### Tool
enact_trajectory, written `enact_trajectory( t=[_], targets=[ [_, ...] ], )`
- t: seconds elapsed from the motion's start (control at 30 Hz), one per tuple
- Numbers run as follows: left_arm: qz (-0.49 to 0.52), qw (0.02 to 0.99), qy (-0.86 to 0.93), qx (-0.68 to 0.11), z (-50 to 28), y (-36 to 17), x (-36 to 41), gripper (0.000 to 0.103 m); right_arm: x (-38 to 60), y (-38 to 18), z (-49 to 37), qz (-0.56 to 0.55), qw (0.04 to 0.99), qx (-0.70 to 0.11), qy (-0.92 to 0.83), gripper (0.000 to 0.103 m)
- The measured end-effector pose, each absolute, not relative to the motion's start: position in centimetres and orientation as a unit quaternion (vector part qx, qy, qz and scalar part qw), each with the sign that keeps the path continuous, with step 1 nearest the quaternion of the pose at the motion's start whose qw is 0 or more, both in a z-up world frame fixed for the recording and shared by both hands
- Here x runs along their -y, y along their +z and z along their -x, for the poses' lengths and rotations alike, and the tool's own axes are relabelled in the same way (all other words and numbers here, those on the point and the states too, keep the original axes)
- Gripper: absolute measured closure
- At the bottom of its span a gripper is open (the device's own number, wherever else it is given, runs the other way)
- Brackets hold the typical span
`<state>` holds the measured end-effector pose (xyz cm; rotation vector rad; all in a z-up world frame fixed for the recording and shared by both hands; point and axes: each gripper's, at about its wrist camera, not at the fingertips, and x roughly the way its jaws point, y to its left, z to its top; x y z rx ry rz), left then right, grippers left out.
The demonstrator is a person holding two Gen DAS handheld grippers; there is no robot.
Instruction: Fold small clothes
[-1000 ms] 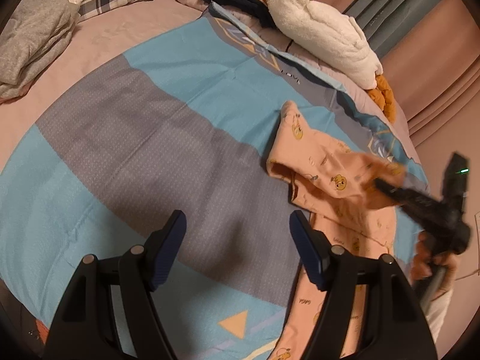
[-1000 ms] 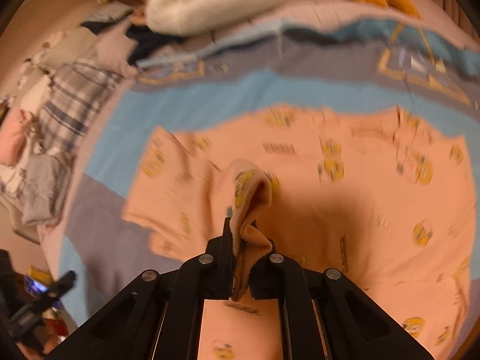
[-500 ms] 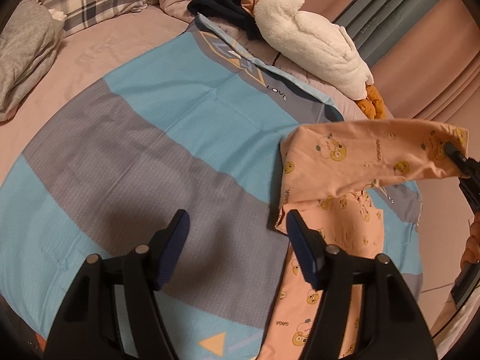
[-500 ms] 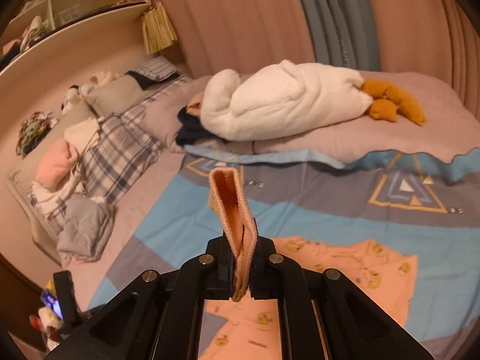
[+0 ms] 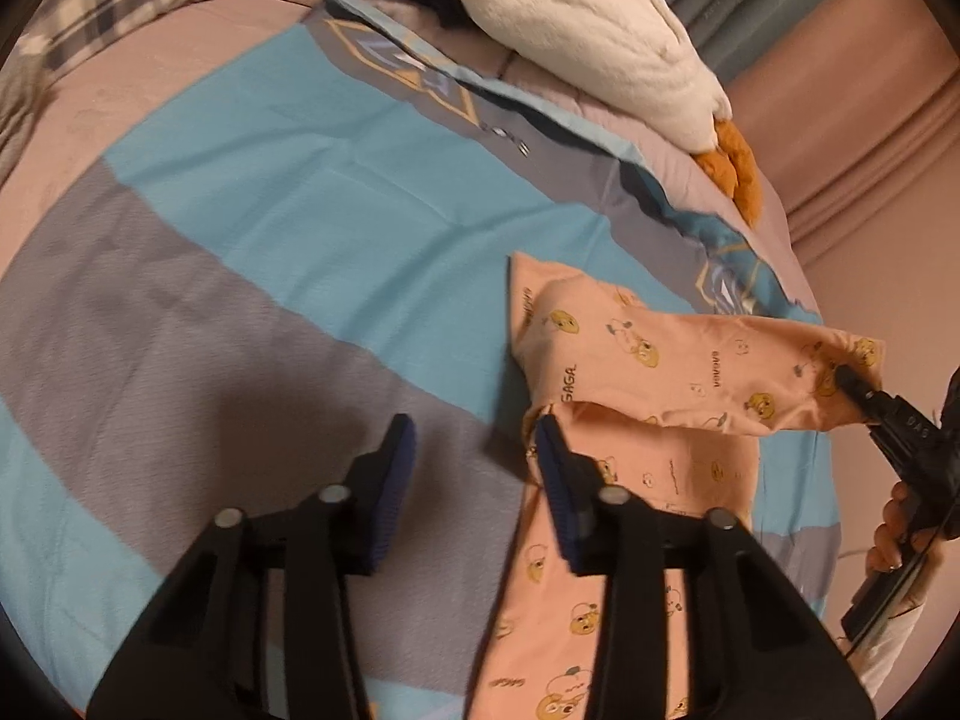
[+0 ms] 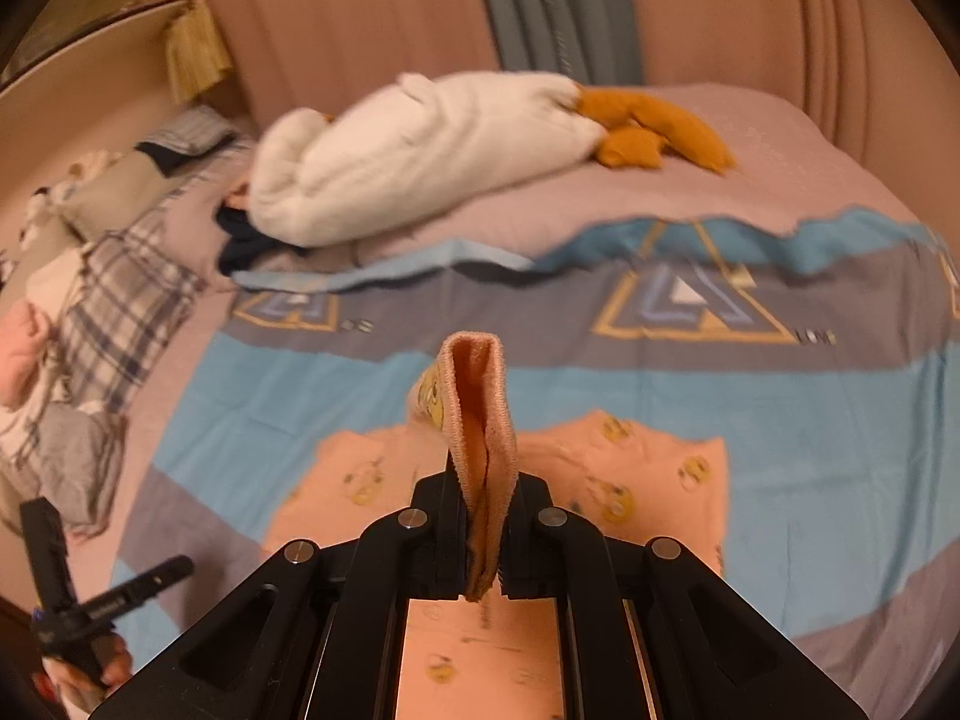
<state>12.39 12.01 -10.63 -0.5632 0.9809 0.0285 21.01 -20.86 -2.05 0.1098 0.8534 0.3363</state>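
Bedroom, bed covered by a blue-and-grey sheet. Peach pyjama pants with yellow cartoon prints lie on its right part — one leg folded across toward the right, its cuff lifted off the sheet. Right gripper has its fingers pressed together on that cuff; the hem stands up as a loop between them. Left gripper hovers above the sheet, fingers spread, nothing between them — its right fingertip is just beside the fold edge of the pants. White plush goose with orange feet lies at the far side; plaid pillow and loose clothes at the head end.
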Motion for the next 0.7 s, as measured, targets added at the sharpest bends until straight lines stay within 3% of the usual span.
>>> enact_trajectory(
  t=[0.37,0.7],
  targets=[
    [0.219,0.835,-0.030,-0.505,-17.9,-12.5,-6.8,0.085,23.6,-6.1,-21.8,-0.059,0.883,-0.448,0.125,0.095],
    [0.181,0.824,-0.012,-0.537,-19.3,-15.9,-4.9,0.088,25.6,-8.0,-22.3,-0.057,0.880,-0.460,0.099,0.095]
  ],
)
